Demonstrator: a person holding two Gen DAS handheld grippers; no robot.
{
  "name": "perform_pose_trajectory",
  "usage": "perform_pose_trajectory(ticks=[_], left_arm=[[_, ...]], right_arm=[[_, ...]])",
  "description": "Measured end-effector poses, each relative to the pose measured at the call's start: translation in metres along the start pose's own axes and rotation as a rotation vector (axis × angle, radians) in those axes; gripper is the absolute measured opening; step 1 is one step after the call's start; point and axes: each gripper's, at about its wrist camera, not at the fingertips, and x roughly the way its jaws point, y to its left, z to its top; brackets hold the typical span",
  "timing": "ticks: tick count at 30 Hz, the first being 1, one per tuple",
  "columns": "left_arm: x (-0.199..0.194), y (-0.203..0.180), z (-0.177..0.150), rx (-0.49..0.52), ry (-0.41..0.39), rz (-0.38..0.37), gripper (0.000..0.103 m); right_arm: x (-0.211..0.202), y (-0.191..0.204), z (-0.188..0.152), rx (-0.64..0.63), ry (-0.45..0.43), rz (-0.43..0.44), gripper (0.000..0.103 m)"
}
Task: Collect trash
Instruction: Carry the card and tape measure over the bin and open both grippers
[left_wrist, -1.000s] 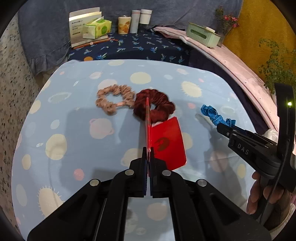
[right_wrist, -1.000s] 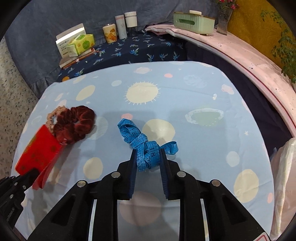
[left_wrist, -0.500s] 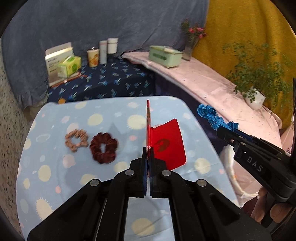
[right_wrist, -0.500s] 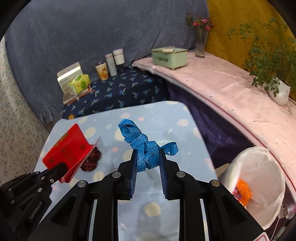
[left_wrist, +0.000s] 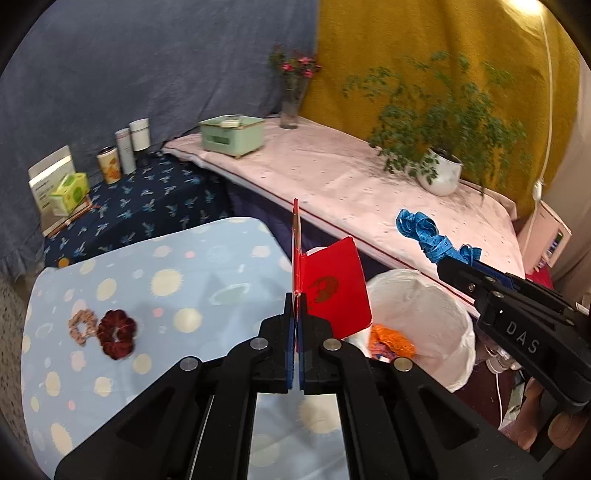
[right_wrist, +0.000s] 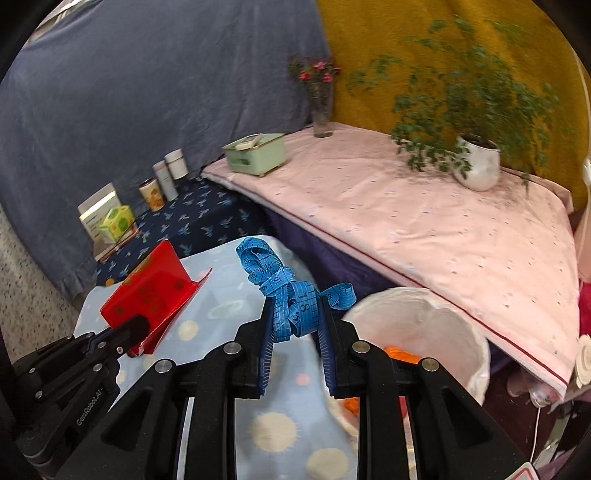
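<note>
Carrying one red packet (left_wrist: 334, 291) pinched flat in your left gripper (left_wrist: 295, 325) and one tangled blue tape measure (right_wrist: 286, 295) clamped in your right gripper (right_wrist: 293, 332), you have both in the air near the one white-lined bin (left_wrist: 424, 317) off the table's right edge. Orange scraps (left_wrist: 391, 338) already lie inside. By my reading, you are past halfway: both pieces need dropping in, and two scrunchies, one pink (left_wrist: 83, 326) and one dark red (left_wrist: 116, 332), sit near the table's (left_wrist: 184, 273) left edge

Home room: pink-covered ledge (left_wrist: 332, 177) with potted plant (left_wrist: 441, 173), flower vase (left_wrist: 291, 107), fabric-draped walls, planet-print tablecloth (left_wrist: 147, 295).
</note>
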Motion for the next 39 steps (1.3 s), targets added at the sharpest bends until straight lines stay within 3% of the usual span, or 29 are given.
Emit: perform_pose_trajectory(ticks=[14, 25, 27, 28, 29, 30, 39], left_arm=[[0.035, -0.107, -0.001, 0.149, 0.05, -0.1, 0.001], [0.063, -0.143, -0.011, 0.201, 0.101, -0.135, 0.001], [0.064, -0.144, -0.012, 0.192, 0.092, -0.144, 0.008], [0.063, -0.144, -0.012, 0.185, 0.081, -0.138, 0.017], [0.061, -0.144, -0.012, 0.183, 0.07, -0.121, 0.043], [0.06, -0.143, -0.012, 0.181, 0.058, -0.102, 0.057], [0.055, -0.126, -0.01, 0.159, 0.047, -0.063, 0.056]], right_arm=[[-0.012, -0.1, -0.019, 0.137, 0.004, -0.104, 0.021], [-0.007, -0.14, -0.035, 0.193, 0.029, -0.131, 0.021], [-0.005, -0.143, -0.036, 0.195, 0.031, -0.13, 0.024], [-0.006, -0.144, -0.037, 0.197, 0.028, -0.134, 0.025], [-0.007, -0.144, -0.037, 0.199, 0.018, -0.143, 0.031], [-0.009, -0.144, -0.038, 0.199, 0.011, -0.153, 0.034], [-0.014, -0.139, -0.033, 0.193, -0.004, -0.149, 0.036]])
